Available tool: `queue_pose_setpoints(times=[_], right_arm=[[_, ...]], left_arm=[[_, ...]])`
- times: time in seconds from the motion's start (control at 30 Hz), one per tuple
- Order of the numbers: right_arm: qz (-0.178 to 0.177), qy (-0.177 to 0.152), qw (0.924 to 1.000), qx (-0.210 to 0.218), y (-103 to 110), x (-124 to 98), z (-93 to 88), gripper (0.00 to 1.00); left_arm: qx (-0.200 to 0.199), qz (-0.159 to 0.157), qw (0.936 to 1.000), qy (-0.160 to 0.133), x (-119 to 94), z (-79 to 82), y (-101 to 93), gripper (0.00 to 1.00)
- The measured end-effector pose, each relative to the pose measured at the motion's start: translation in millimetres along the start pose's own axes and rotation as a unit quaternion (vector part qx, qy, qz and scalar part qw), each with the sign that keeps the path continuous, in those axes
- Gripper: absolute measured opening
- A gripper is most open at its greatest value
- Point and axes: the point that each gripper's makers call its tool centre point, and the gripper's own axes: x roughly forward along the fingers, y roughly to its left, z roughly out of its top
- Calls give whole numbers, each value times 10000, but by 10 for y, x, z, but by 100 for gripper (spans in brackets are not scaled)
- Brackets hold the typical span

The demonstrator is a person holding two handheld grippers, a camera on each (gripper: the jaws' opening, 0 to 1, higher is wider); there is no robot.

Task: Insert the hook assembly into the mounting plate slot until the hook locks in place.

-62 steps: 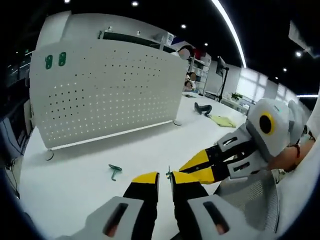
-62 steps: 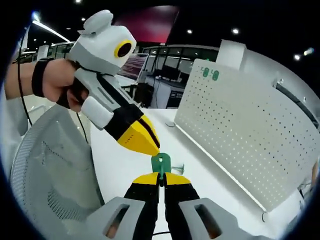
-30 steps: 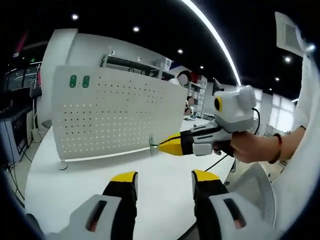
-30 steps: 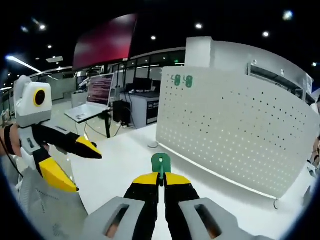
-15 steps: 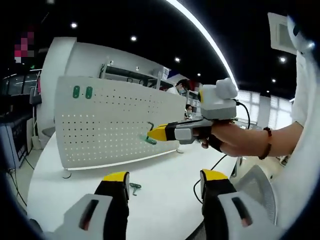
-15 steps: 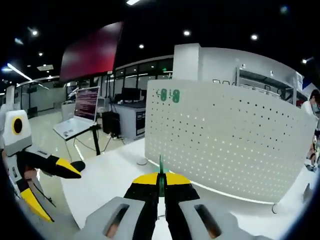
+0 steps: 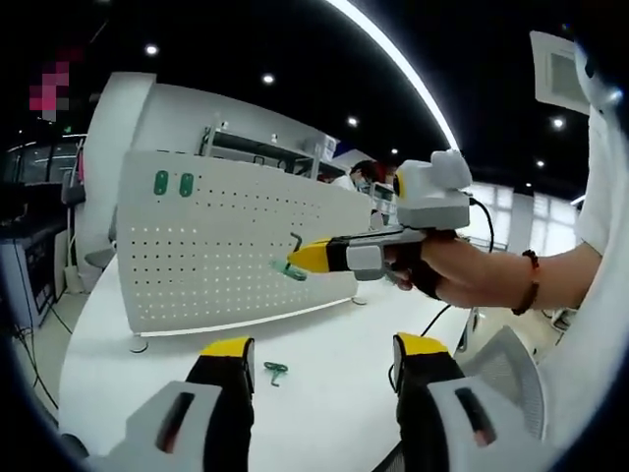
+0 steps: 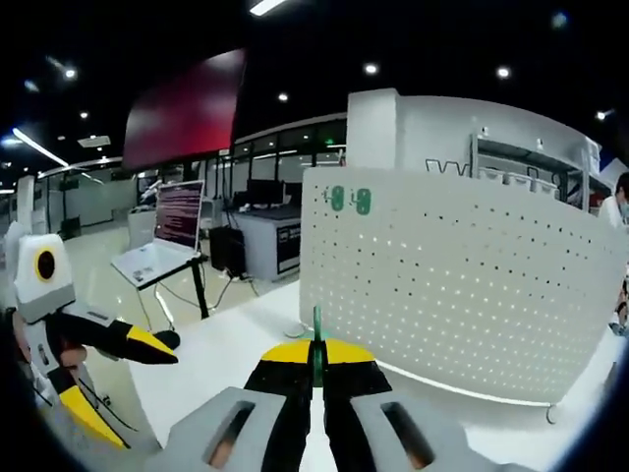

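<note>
White perforated sheet metal forms the upright mounting board point(image 7: 236, 241), which is stood on small round feet on the white tabletop point(image 7: 324, 354). Two small green tags point(image 7: 173, 184) are fixed near one upper corner of the board; in the right gripper view they are seen at point(image 8: 349, 200). In the left gripper view, the left gripper point(image 7: 319, 356) is held with its yellow-tipped black jaws wide apart and nothing between them. The right gripper point(image 7: 293, 262), carried in a person's hand point(image 7: 442, 267), is seen there from the side, its yellow tips closed on a small green hook assembly point(image 7: 291, 269) that is held in the air just in front of the board's face; whether the hook touches the board cannot be told. A second small green hook point(image 7: 275, 372) is left lying on the tabletop, near the board's foot. In the right gripper view, the hook assembly point(image 8: 316, 334) is shown edge-on as a thin green strip pinched between the closed jaws, pointed toward the perforated board point(image 8: 472, 275).
</note>
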Motion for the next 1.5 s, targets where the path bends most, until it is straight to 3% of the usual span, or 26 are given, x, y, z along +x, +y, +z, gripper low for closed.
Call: queue_pose_setpoints(times=[0.23, 0.37, 0.57, 0.8, 0.93, 1.07, 1.27, 1.5], right_arm=[[325, -118, 9994, 5, 157, -38, 8, 1], [397, -98, 9992, 20, 198, -51, -24, 1], [646, -192, 9977, 9, 323, -58, -9, 1], [750, -279, 9968, -8, 446, -73, 2, 1], [840, -344, 9958, 87, 529, -90, 29, 1], [853, -347, 9957, 76, 580, -107, 14, 1], [943, -438, 9946, 23, 660, -117, 41, 1], [1163, -499, 9920, 5, 832, -57, 88, 1]], left_arm=[[-181, 34, 9998, -98, 56, 96, 124, 50], [-86, 46, 9998, -199, 79, 162, 190, 45], [-349, 62, 9992, -161, 130, 153, 312, 36], [-558, 15, 9979, -314, 174, 187, 401, 27], [-809, -34, 9959, -408, 212, 195, 467, 14], [-1042, -129, 9927, -586, 218, 263, 481, 17], [-1438, -214, 9882, -480, 219, 198, 511, 14], [-1733, -326, 9816, -730, 145, 265, 551, 7]])
